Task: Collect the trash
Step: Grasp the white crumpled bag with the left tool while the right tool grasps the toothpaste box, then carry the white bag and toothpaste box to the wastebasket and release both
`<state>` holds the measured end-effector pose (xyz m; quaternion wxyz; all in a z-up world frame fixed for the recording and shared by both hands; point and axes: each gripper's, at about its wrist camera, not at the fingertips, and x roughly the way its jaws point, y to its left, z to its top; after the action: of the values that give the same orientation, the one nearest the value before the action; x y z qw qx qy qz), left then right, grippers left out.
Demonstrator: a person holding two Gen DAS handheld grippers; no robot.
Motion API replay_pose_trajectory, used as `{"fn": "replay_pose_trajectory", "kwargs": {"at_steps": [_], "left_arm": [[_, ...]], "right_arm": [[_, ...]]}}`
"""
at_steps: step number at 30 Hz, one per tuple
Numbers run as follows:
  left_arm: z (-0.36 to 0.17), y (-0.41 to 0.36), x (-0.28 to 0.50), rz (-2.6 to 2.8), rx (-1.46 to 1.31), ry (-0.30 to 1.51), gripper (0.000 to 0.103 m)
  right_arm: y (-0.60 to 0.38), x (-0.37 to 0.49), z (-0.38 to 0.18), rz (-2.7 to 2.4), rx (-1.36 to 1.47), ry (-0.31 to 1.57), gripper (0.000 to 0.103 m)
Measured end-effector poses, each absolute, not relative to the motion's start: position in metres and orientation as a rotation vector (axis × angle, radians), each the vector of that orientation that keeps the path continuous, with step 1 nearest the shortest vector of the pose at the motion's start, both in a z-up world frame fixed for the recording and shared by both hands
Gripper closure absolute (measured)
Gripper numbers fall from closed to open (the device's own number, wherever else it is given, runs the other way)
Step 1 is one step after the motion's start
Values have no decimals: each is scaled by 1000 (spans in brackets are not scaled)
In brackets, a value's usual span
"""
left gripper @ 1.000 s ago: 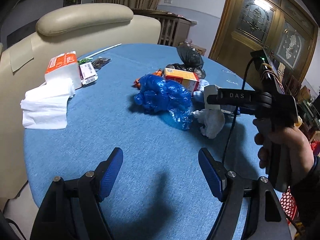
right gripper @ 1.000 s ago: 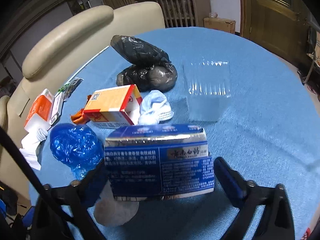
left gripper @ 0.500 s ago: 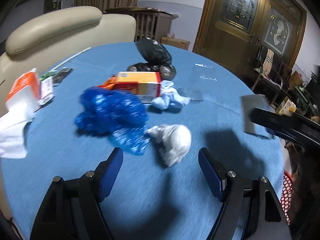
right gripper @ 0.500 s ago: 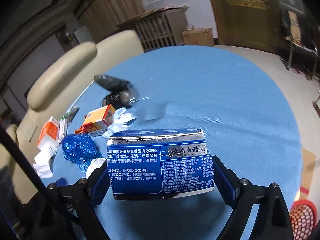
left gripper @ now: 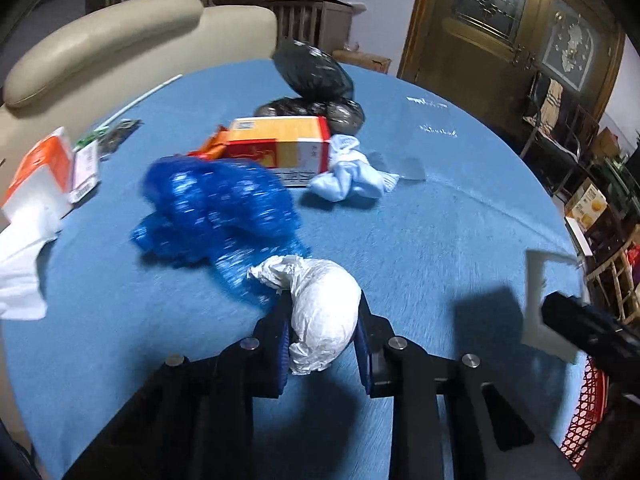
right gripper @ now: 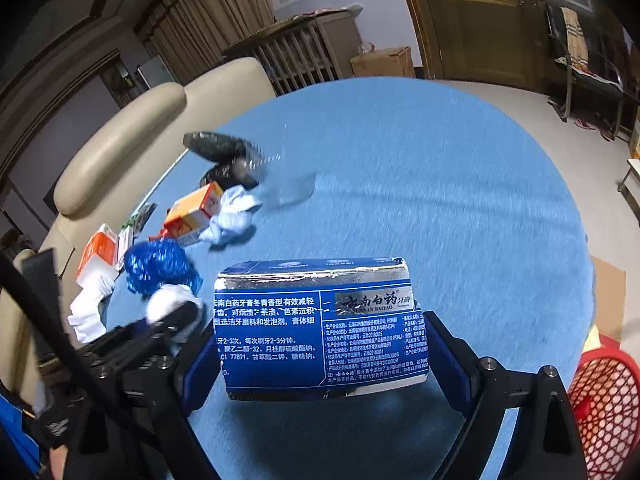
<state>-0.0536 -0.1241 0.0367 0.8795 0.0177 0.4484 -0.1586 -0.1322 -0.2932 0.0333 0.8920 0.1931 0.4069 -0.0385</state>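
My left gripper (left gripper: 322,346), black with blue pads, pinches a white crumpled wad (left gripper: 322,312). My right gripper (right gripper: 320,356) clamps a dark blue box (right gripper: 320,320) with white print and silver trim. Tablecloth (left gripper: 440,220): plain blue. Basket (right gripper: 600,412): red mesh.

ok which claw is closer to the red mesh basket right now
Right. The right claw, shut on the blue toothpaste box, hangs near the red mesh basket; the left claw, clamping the white crumpled bag, sits farther over.
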Motion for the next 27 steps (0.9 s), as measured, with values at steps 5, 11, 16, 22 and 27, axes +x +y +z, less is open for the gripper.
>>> {"fn": "replay_pose_trajectory", "kwargs": {"at_steps": [5, 11, 16, 22, 27], "left_arm": [[50, -106, -68, -317, 31, 901, 76], [65, -74, -86, -321, -49, 866, 76], [70, -58, -99, -304, -44, 847, 76], [70, -44, -109, -282, -54, 846, 76], [66, -45, -112, -278, -43, 854, 76]], "right_arm": [[-274, -137, 28, -65, 372, 855, 11], [-260, -146, 27, -62, 354, 857, 11], [-246, -151, 23, -52, 339, 866, 11], [-234, -156, 23, -55, 293, 866, 11], [-229, -165, 28, -78, 261, 863, 11]]}}
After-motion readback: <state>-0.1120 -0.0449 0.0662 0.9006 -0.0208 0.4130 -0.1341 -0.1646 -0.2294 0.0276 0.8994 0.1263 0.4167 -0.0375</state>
